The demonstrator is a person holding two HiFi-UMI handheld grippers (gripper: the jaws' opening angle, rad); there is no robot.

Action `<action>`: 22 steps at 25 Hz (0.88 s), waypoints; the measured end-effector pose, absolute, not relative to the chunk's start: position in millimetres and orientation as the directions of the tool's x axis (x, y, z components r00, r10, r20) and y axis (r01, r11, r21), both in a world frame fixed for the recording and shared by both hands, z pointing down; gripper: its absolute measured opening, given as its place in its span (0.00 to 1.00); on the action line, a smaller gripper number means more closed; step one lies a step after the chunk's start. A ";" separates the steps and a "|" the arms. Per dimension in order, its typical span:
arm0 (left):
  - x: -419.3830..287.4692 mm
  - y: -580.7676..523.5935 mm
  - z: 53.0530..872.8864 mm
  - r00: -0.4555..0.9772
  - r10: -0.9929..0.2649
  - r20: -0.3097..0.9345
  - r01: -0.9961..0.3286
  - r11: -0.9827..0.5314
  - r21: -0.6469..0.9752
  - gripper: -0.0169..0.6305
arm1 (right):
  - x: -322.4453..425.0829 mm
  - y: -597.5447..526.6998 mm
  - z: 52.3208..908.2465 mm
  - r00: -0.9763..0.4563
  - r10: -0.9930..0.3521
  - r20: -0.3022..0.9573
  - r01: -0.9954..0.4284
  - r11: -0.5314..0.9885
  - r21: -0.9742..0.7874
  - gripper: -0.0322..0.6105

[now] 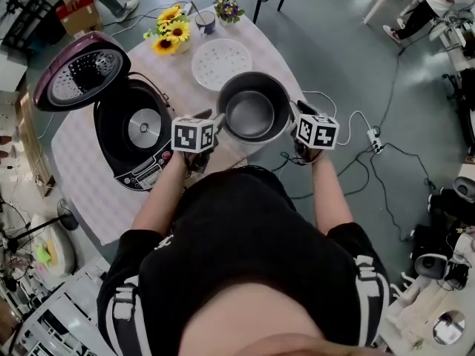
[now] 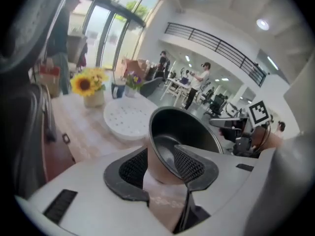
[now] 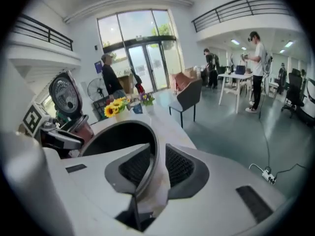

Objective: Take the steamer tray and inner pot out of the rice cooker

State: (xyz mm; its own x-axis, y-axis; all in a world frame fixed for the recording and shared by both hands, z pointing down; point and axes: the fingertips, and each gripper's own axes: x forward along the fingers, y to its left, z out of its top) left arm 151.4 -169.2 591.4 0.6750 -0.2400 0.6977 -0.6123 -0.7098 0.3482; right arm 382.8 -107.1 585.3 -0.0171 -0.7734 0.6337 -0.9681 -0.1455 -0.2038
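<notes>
The dark metal inner pot [image 1: 252, 113] stands on the table, near its right edge. The white perforated steamer tray [image 1: 221, 63] lies flat just behind the pot. My left gripper [image 1: 215, 124] straddles the pot's left rim and my right gripper [image 1: 295, 121] straddles its right rim. In the left gripper view, my left gripper [image 2: 162, 156] has one pad outside the pot [image 2: 192, 127] and one inside, with gaps to the wall. In the right gripper view, my right gripper [image 3: 158, 163] stands likewise around the pot's rim [image 3: 153, 154], open, not pressing on it.
The rice cooker [image 1: 137, 132] stands at the left with its lid [image 1: 78, 71] raised and its cavity bare. A vase of sunflowers [image 1: 171, 32] and a cup [image 1: 205, 21] sit at the table's far side. Cables [image 1: 371, 139] lie on the floor at the right.
</notes>
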 end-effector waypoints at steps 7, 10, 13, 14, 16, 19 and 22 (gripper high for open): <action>134.2 -196.4 484.3 0.701 -0.570 0.429 -0.646 -0.762 0.042 0.27 | 361.8 -121.3 474.2 0.148 -0.949 0.278 -0.981 -0.177 -0.084 0.17; 108.2 -197.1 429.2 0.691 -0.664 0.284 -0.690 -0.724 -0.014 0.25 | 316.6 -129.6 424.5 0.100 -0.985 0.141 -0.993 -0.107 -0.043 0.17; 75.0 -194.6 384.5 0.652 -0.739 0.172 -0.741 -0.669 -0.066 0.24 | 260.0 -140.0 382.1 0.016 -0.999 0.037 -1.000 -0.016 -0.002 0.17; 62.0 -193.6 372.6 0.631 -0.763 0.140 -0.760 -0.645 -0.083 0.24 | 242.0 -142.7 369.3 -0.011 -1.000 0.004 -1.000 0.011 0.005 0.17; 34.3 -188.7 353.4 0.592 -0.802 0.086 -0.795 -0.598 -0.102 0.21 | 208.8 -144.9 346.5 -0.060 -0.997 -0.056 -0.998 0.060 0.003 0.17; -12.9 -177.3 334.9 0.529 -0.848 0.029 -0.842 -0.529 -0.105 0.15 | 164.5 -144.5 321.2 -0.108 -0.988 -0.111 -0.994 0.109 0.000 0.17; -62.9 -168.3 328.5 0.455 -0.890 0.014 -0.885 -0.454 -0.102 0.10 | 118.4 -146.3 305.9 -0.158 -0.977 -0.142 -0.987 0.159 0.003 0.16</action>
